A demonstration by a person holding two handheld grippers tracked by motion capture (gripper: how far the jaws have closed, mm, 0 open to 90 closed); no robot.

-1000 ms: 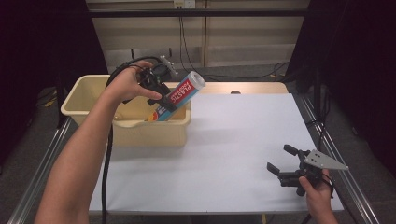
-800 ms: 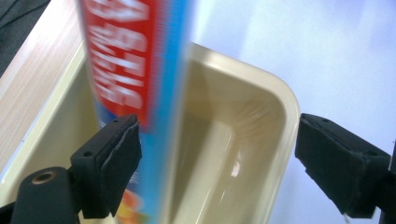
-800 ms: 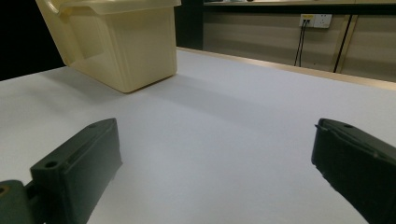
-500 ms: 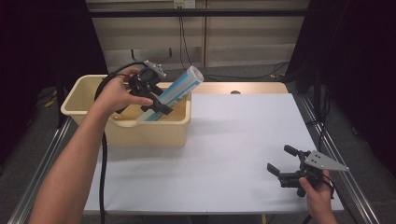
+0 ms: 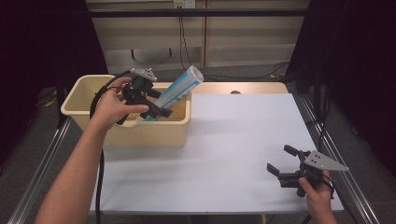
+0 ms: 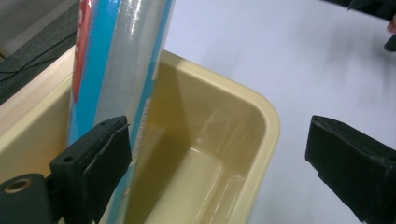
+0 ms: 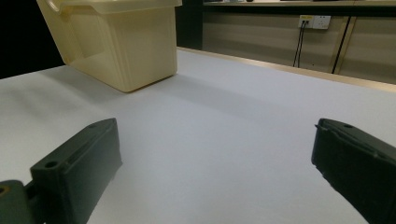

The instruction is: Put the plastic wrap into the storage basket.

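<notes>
High view shows a white table [image 5: 233,154] with a cream plastic bin [image 5: 140,128] at its far left, and cables trailing over the floor beyond the far edge. A long blue-and-white tube [image 5: 180,91] with red lettering leans inside the bin, its lower end down in the tub and its capped upper end sticking out past the right rim, tilted up and to the right. The left hand [image 5: 109,105] holds the left gripper [image 5: 154,105] over the bin's opening, right at the tube's lower half. Left gripper view looks into the bin's bare yellow bottom: the jaws stand wide apart, the left-hand jaw lying against or just beside the tube's side while the other jaw hangs over the bin's rounded corner and the white surface, well clear of the tube. Nothing lies between that gripper and the tube. At the near right corner of the table, well apart from the bin, the right hand [image 5: 317,196] holds the right gripper [image 5: 285,163] low over the table, its jaws spread with nothing between them; the right gripper view shows open tabletop and the bin's outer wall farther off.
</notes>
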